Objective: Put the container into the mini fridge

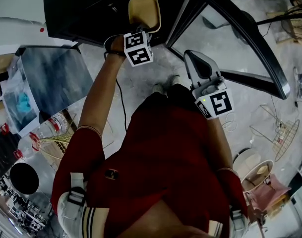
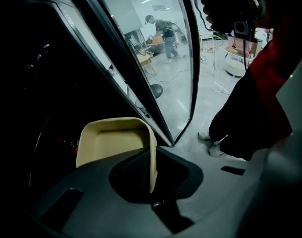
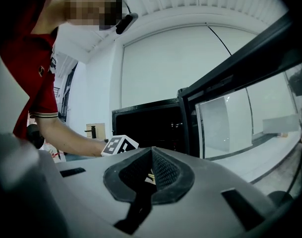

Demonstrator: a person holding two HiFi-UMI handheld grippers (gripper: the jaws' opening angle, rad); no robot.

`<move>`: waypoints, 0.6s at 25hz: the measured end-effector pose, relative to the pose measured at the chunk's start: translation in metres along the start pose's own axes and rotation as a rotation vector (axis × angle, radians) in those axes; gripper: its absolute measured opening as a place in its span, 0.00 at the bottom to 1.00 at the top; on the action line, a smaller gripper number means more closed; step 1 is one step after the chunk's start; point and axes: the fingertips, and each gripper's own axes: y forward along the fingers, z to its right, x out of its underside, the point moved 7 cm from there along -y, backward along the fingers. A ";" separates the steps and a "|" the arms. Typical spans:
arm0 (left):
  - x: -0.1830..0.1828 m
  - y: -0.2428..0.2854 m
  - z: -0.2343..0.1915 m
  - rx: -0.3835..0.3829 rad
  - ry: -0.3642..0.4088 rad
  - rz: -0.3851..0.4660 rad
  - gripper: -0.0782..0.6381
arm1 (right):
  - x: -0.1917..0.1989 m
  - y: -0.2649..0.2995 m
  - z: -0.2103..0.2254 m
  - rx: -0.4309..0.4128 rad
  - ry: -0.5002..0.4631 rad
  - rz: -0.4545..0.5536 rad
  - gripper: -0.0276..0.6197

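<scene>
Pinches the right-hand wall of a cream, round-cornered container (image 2: 113, 140) between the jaws of the left gripper (image 2: 151, 170), one pad inside the wall and one outside, closed tight on it. Shows the container's hollow side to that gripper's camera, tilted. Holds it at the open front of the black mini fridge (image 2: 27, 83), against the dark interior and just left of the lower hinge corner of the glass door (image 2: 155, 58). Cannot tell whether it rests on a shelf or hangs clear. In the head view, reaches forward with a bare left forearm (image 1: 103, 90), marker cube just behind the container, which overlaps the lower edge of the fridge opening. Carries the right gripper (image 3: 151, 168) with its jaws shut together on nothing, aimed roughly level at the fridge front. Places that gripper, in the head view, over the grey floor (image 1: 141, 90) just beside the lower edge of the swung-open door, well apart from the container. Fills the lower middle of the head view with a red shirt (image 1: 165, 152). Leaves a wire rack (image 1: 277, 128) on the floor toward the right edge, and red-capped bottles (image 1: 51, 125) near the left edge.
</scene>
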 end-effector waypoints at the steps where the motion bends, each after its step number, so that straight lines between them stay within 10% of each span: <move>1: 0.000 0.005 -0.003 0.003 0.002 -0.003 0.15 | 0.000 0.002 0.002 0.000 0.000 -0.002 0.04; 15: 0.009 0.050 -0.038 0.032 0.002 -0.043 0.15 | -0.003 0.027 0.005 -0.070 -0.006 -0.043 0.04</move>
